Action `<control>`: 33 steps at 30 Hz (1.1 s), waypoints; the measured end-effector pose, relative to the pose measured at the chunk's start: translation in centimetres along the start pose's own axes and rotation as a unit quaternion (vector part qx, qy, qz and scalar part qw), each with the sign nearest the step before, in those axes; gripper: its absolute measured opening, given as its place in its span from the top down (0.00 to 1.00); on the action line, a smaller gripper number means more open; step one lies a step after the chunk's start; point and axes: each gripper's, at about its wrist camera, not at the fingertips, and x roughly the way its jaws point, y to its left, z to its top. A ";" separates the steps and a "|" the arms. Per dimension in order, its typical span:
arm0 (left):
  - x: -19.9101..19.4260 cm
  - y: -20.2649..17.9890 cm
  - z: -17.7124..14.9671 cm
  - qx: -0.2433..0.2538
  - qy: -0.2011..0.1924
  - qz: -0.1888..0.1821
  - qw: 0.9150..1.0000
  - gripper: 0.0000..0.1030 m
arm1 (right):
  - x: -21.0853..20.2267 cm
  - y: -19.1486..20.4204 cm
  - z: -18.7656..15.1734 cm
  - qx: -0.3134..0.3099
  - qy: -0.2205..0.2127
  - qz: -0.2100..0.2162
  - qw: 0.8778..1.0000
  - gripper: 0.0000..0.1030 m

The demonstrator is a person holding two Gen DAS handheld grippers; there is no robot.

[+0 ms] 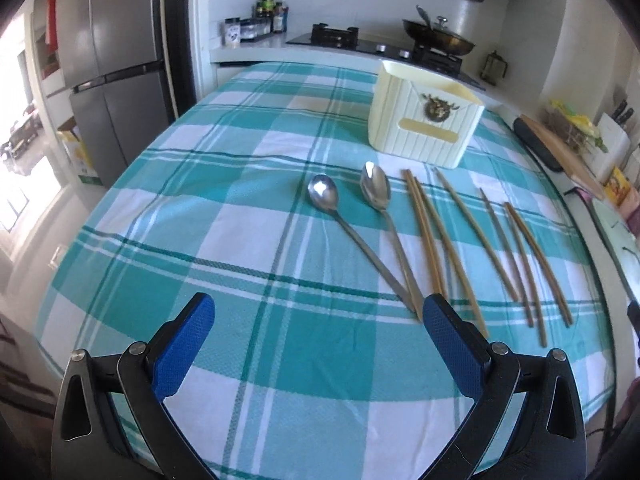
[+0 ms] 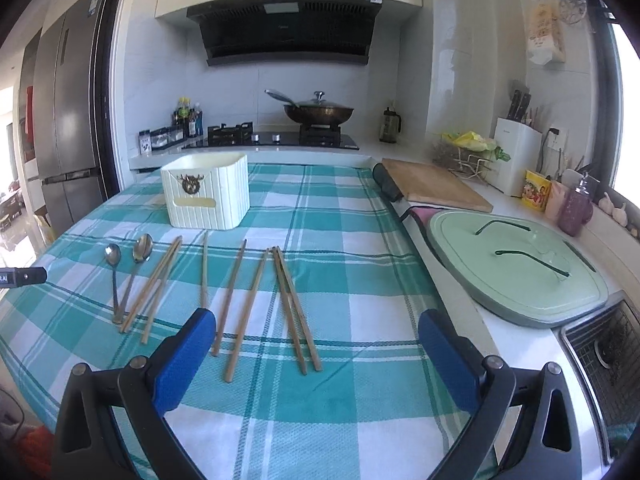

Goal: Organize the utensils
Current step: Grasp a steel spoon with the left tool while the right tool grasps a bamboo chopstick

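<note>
Two metal spoons (image 1: 325,196) (image 1: 376,189) lie side by side on the teal checked tablecloth (image 1: 224,240), handles meeting near my left gripper's right finger. Several wooden chopsticks (image 1: 468,236) lie in a row to their right. A cream utensil holder (image 1: 424,120) stands behind them, open at the top. My left gripper (image 1: 318,312) is open and empty, just short of the spoon handles. In the right wrist view the spoons (image 2: 114,258), chopsticks (image 2: 296,308) and holder (image 2: 206,190) show too. My right gripper (image 2: 316,326) is open and empty above the near chopstick ends.
A green lid (image 2: 516,264) and a wooden cutting board (image 2: 436,186) lie on the counter right of the table. A sink (image 2: 608,348) is at the near right. A stove with a wok (image 2: 320,112) stands behind; a fridge (image 1: 112,60) stands at the left.
</note>
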 end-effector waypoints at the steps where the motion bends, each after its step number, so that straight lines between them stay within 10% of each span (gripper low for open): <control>1: 0.8 0.1 0.3 -0.004 0.003 0.006 1.000 0.00 | 1.3 -0.2 0.2 -0.010 0.007 0.005 1.000 0.00; 13: 7.6 -0.6 3.5 -0.035 0.042 0.031 0.998 0.00 | 15.9 -2.2 0.6 -0.068 0.139 0.070 0.986 0.00; 33: 13.4 -1.4 3.9 -0.049 0.074 0.097 0.991 0.00 | 20.2 -1.4 0.4 -0.102 0.178 0.044 0.978 0.02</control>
